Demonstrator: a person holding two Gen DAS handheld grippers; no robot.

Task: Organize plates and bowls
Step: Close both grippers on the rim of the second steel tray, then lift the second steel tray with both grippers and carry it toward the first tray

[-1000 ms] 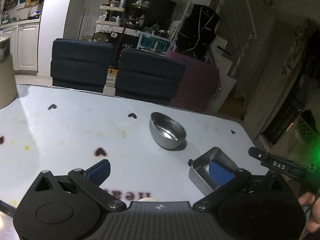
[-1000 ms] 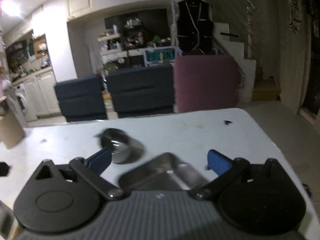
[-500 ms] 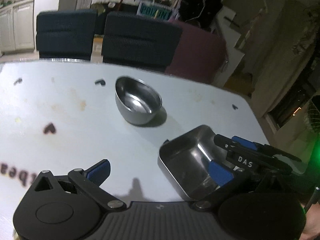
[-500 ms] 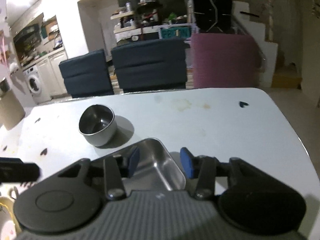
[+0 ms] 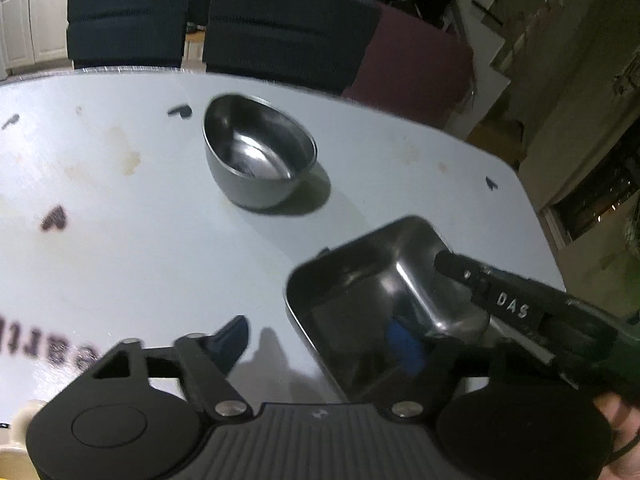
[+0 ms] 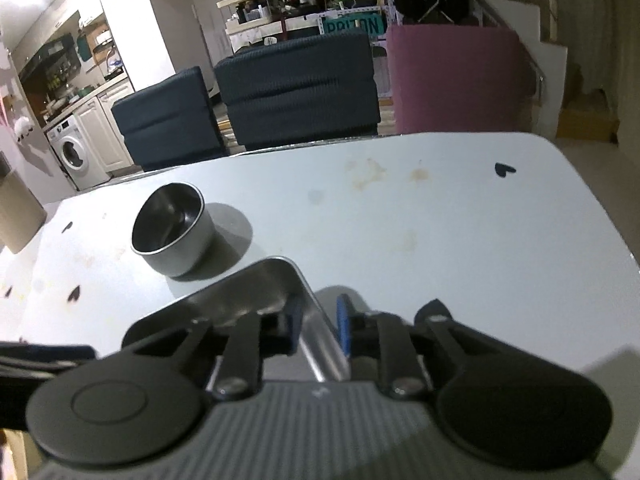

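A rectangular steel tray point(image 5: 360, 280) lies on the white table point(image 5: 140, 260), with a round steel bowl point(image 5: 260, 156) standing behind it to the left. My left gripper point(image 5: 318, 340) straddles the tray's near-left wall. Its jaws are closing, one blue pad point(image 5: 404, 340) inside the tray and the other pad point(image 5: 232, 340) well outside, neither touching. My right gripper point(image 6: 319, 324) is closing on the tray's point(image 6: 256, 288) right wall, its pads against the metal. From the left wrist it shows as a black finger point(image 5: 500, 304) reaching over the tray's far rim. The bowl point(image 6: 172, 228) is empty.
Dark heart marks and brownish stains dot the table. Its right edge point(image 6: 600, 220) runs close to the tray. Two dark blue chairs point(image 6: 296, 92) and a maroon one point(image 6: 456, 80) stand behind the far edge. A tan cylinder point(image 6: 16, 216) stands at the far left.
Both grippers came down and forward onto the tray. The right jaws closed from wide open onto its right wall. The left jaws narrowed around its left wall.
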